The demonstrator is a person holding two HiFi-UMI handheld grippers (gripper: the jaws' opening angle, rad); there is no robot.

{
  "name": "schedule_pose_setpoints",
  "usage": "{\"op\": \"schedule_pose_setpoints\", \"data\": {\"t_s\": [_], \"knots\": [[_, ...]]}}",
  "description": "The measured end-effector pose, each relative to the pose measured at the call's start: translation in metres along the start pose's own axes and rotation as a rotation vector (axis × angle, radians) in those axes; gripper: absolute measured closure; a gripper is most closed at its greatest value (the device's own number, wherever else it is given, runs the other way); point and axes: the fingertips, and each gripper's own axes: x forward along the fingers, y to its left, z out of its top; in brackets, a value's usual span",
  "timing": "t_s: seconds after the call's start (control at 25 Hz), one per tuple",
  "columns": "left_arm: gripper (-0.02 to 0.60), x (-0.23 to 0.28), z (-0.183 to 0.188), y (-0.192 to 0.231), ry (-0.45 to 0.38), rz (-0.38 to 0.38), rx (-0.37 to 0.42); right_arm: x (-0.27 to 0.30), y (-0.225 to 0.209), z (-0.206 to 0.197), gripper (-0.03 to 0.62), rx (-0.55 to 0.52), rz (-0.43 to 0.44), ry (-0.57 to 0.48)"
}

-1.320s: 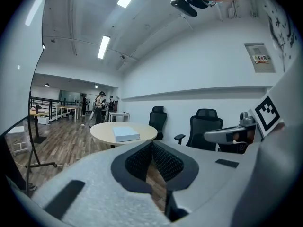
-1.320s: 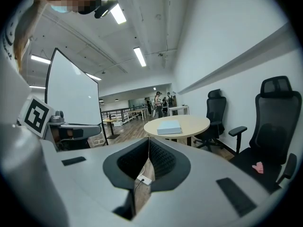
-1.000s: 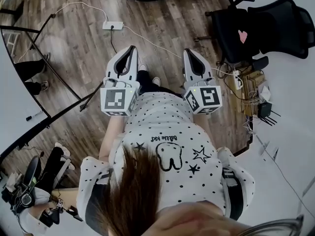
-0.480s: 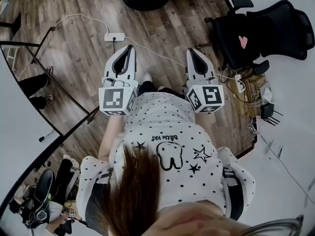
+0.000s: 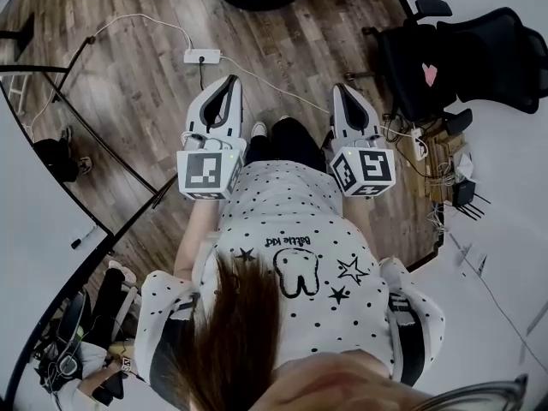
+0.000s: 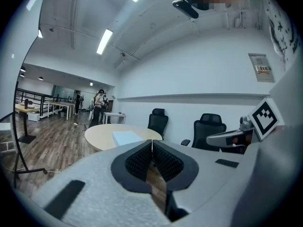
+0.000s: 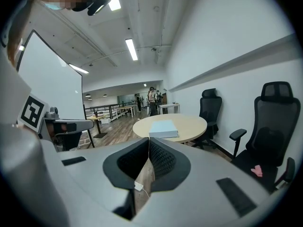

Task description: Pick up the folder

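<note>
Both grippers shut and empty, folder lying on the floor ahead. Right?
Not the floor: the folder lies on the round table ahead, per the right gripper view. The left gripper and right gripper are shut and empty.

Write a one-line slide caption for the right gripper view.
Shut, empty right tongs point toward a pale folder on a round table, black chairs alongside.

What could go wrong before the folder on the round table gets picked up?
The power strip and its cable lie on the floor just ahead of the person's feet: a likely trip hazard. Both the left gripper and the right gripper are shut and empty; unless they open, they may shove the flat folder across the table.
</note>
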Motion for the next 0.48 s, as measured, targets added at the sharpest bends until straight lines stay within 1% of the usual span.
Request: {"op": "schedule_pose_setpoints", "data": {"t_s": [0.16, 0.48], "knots": [[0.561, 0.004, -0.004, 0.007, 0.02, 0.018, 0.008, 0.012, -0.004, -0.001, 0.586, -0.003, 0.009, 0.014], [0.56, 0.041, 0.0, 0.012, 0.034, 0.048, 0.008, 0.049, -0.03, 0.006, 0.586, -0.001, 0.043, 0.044]]}}
